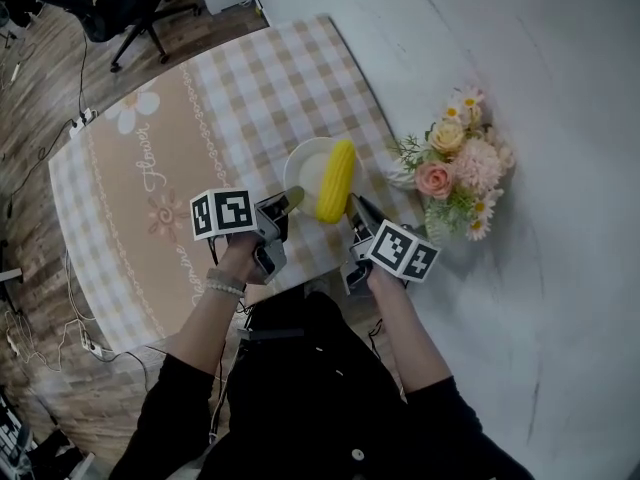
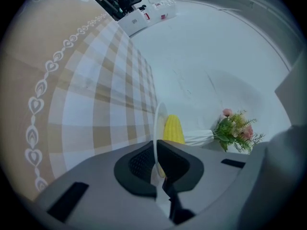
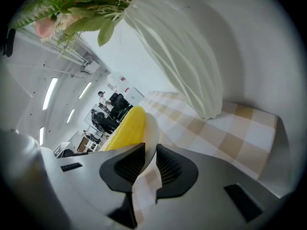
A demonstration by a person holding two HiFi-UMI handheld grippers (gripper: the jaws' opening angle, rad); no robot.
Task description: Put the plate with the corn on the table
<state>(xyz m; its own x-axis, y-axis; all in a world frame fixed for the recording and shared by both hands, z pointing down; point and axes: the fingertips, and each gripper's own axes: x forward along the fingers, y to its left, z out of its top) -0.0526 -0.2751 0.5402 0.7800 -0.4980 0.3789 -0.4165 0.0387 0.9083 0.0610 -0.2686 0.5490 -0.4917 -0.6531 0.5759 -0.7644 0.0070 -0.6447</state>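
Note:
A white plate (image 1: 303, 165) carries a yellow corn cob (image 1: 335, 181) over the checked tablecloth (image 1: 250, 88). My left gripper (image 1: 290, 200) is shut on the plate's near-left rim, and my right gripper (image 1: 352, 208) is shut on its near-right rim. In the left gripper view the plate (image 2: 158, 121) runs edge-on between the pads of the left gripper (image 2: 156, 164), with the corn (image 2: 173, 128) just right of it. In the right gripper view the plate's rim (image 3: 151, 128) sits between the pads of the right gripper (image 3: 149, 164), the corn (image 3: 127, 127) lying to its left.
A white vase of pink and cream flowers (image 1: 455, 173) stands just right of the plate, close to my right gripper; its ribbed body (image 3: 177, 51) fills the right gripper view. The cloth has a beige flowered strip (image 1: 140, 178). An office chair (image 1: 130, 3) stands on the floor beyond.

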